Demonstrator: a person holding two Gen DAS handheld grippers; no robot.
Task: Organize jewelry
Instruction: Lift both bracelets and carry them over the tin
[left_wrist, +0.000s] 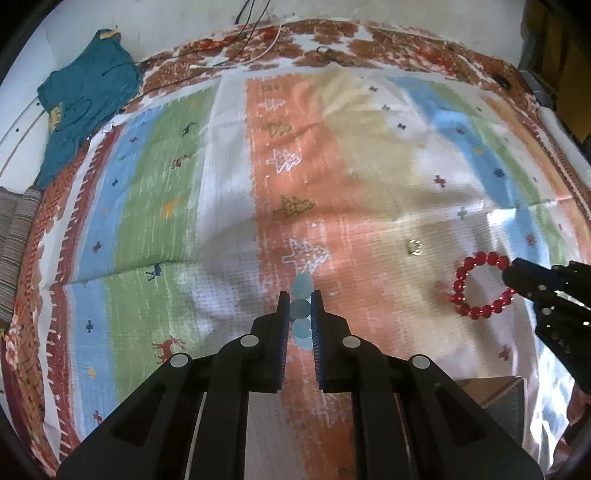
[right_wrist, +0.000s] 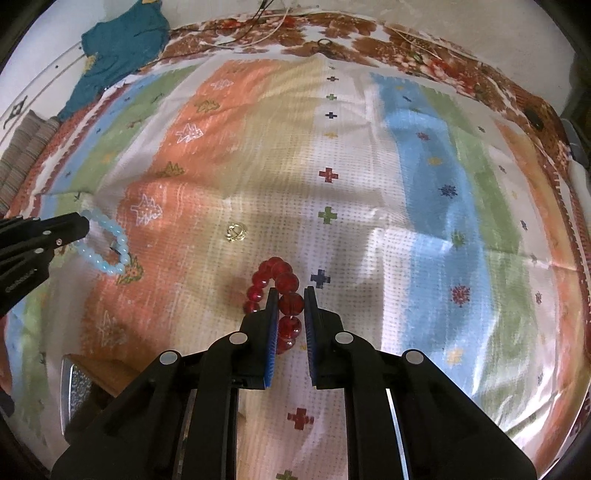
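Observation:
A pale blue bead bracelet (left_wrist: 302, 308) sits clamped between the pads of my left gripper (left_wrist: 300, 295), lifted off the striped cloth. From the right wrist view the same blue bracelet (right_wrist: 105, 243) hangs as a ring from the left gripper (right_wrist: 83, 226). My right gripper (right_wrist: 288, 293) is shut on a red bead bracelet (right_wrist: 286, 291), also raised. In the left wrist view the red bracelet (left_wrist: 478, 282) dangles from the right gripper (left_wrist: 511, 275). A small gold ring (left_wrist: 414, 246) (right_wrist: 236, 232) lies on the cloth between the two bracelets.
A striped, patterned cloth (left_wrist: 229, 177) covers the surface. A teal garment (left_wrist: 85, 96) lies at the far left, with thin cables (left_wrist: 258, 40) at the back. A box with a sparkly lining (right_wrist: 79, 384) stands at the near edge, its corner (left_wrist: 506, 398) showing in the left wrist view.

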